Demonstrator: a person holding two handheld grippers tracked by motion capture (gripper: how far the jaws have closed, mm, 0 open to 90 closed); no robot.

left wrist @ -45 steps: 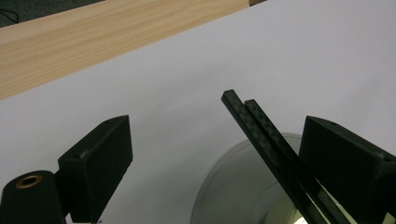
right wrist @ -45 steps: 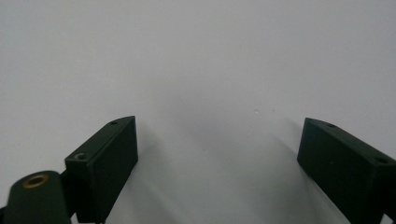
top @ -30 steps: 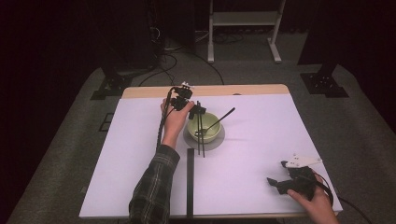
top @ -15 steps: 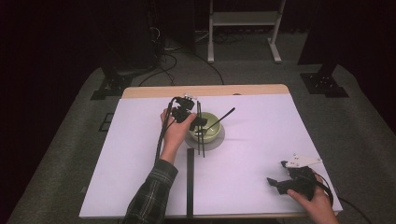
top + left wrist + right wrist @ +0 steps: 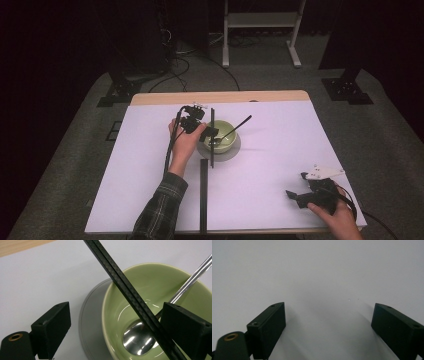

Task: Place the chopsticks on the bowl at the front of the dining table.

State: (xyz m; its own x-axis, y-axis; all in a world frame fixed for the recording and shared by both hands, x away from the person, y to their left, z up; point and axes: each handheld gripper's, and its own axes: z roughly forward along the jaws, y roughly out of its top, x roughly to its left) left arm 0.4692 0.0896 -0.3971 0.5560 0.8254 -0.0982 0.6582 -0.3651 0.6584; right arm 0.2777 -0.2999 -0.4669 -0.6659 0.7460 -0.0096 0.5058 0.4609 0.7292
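Where jaws gape: one bowl (image 5: pixel 160 290) (one spoon (image 5: pixel 140 340)).

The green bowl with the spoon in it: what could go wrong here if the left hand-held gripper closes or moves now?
1. The left hand-held gripper is open astride the green bowl's near rim; closing might tip the bowl on its grey saucer.
2. The black rod crosses between the jaws and could block the grip.
3. The spoon leans on the rim and might flip out.
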